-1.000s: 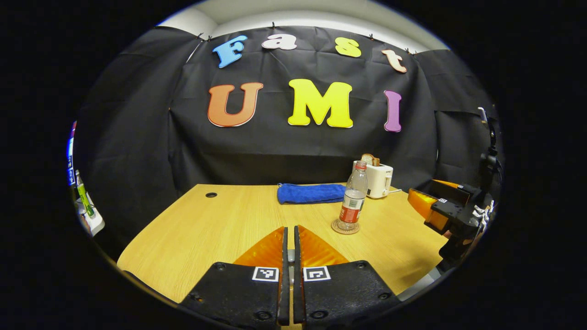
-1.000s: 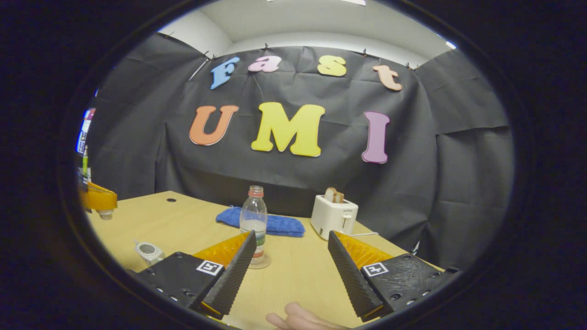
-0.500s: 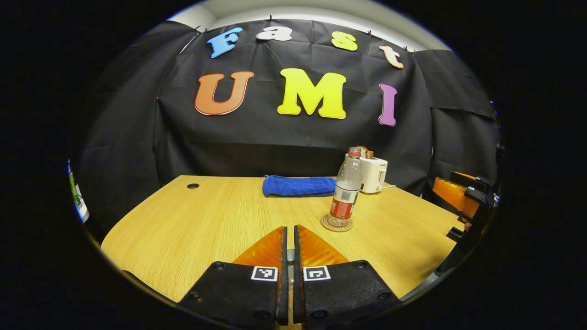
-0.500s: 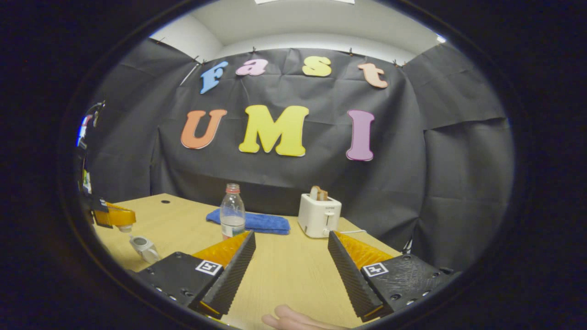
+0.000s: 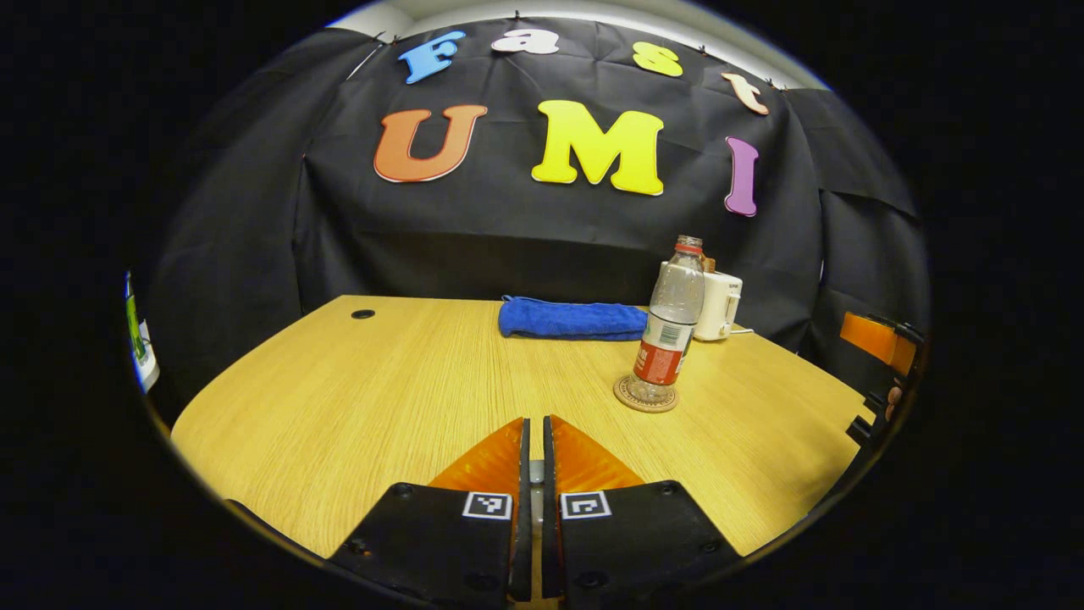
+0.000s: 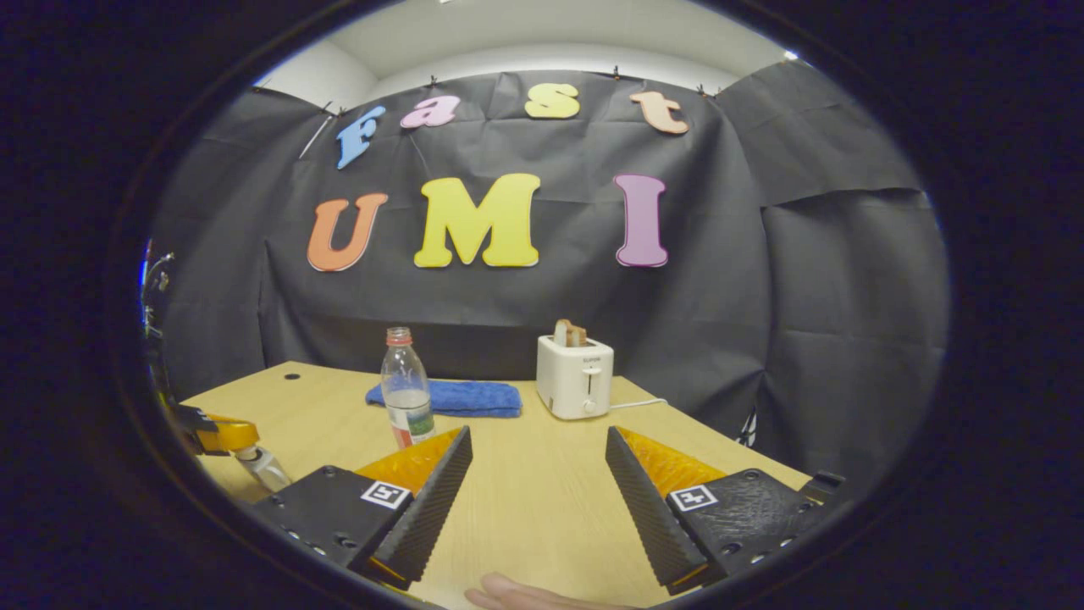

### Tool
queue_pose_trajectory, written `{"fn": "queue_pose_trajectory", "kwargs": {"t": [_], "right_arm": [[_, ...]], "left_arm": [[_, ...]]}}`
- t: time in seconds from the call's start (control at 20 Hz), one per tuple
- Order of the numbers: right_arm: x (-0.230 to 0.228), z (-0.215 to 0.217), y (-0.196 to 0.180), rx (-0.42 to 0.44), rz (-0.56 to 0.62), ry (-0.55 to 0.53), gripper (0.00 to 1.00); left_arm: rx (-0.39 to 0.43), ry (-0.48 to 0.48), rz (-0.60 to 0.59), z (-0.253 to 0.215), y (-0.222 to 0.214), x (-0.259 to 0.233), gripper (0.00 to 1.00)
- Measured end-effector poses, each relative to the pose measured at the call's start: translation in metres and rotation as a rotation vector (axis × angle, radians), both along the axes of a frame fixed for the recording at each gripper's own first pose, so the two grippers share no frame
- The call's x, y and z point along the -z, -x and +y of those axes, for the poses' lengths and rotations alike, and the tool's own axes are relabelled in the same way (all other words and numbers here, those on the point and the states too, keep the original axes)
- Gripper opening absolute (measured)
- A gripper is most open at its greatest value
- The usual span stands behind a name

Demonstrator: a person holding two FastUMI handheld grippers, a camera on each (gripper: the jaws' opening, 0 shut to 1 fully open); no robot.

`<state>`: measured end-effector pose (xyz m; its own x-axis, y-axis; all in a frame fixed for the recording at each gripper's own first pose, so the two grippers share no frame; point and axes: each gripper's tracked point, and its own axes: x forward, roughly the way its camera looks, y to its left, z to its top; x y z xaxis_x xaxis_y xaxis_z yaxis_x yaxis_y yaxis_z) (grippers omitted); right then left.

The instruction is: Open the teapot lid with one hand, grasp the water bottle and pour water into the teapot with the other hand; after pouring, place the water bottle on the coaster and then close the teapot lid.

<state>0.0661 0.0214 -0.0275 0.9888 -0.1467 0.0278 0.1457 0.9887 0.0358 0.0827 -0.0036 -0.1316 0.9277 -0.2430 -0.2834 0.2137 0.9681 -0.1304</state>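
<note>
Wood-grain table point(image 5: 381, 398) lies under both grippers. In the left gripper view, the left gripper point(image 5: 532, 440) has its two fingers drawn together with only a thin slit between them; whether they pinch anything cannot be told. Ahead of it and to the right, well apart, the water bottle point(image 5: 669, 330) stands upright on the round coaster point(image 5: 645, 396), part filled, with a red label and no cap. Behind the bottle lie a folded blue towel point(image 5: 572, 319) and a white toaster point(image 5: 720, 305) against the black wall.

In the right gripper view, the right gripper point(image 6: 535, 474) is spread wide, holding nothing. The bottle point(image 6: 406, 391) stands ahead and to the left, its base hidden behind the left finger. At the left edge of that view, the other gripper point(image 6: 222, 434) hangs just above a small clear vessel point(image 6: 261, 467), seemingly the teapot; whether they touch cannot be told. A fingertip point(image 6: 508, 590) shows at the bottom edge.
</note>
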Motion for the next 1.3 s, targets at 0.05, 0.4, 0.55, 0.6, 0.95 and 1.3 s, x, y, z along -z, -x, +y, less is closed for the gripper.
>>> {"fn": "queue_pose_trajectory", "kwargs": {"t": [0.05, 0.4, 0.55, 0.6, 0.95, 1.3], "right_arm": [[0.0, -0.001, 0.001, 0.005, -0.001, 0.005, 0.95], [-0.001, 0.003, 0.006, 0.002, -0.005, 0.023, 0.95], [-0.002, 0.008, 0.006, -0.012, -0.004, 0.028, 0.95], [-0.001, 0.009, 0.006, -0.013, -0.004, 0.032, 0.98], [-0.002, 0.011, 0.007, -0.013, -0.006, 0.051, 0.98], [0.003, 0.011, 0.005, -0.014, 0.01, 0.048, 0.95]], "left_arm": [[-0.003, 0.001, -0.006, 0.0, 0.001, -0.001, 0.07], [-0.03, -0.021, -0.024, 0.003, -0.006, -0.002, 0.09], [-0.044, -0.024, -0.058, 0.005, -0.012, -0.008, 0.11], [-0.043, -0.025, -0.062, 0.006, -0.013, -0.008, 0.11], [-0.052, -0.022, 0.0, 0.007, -0.01, 0.005, 0.13], [-0.055, -0.009, 0.021, 0.007, -0.01, 0.005, 0.07]]}}
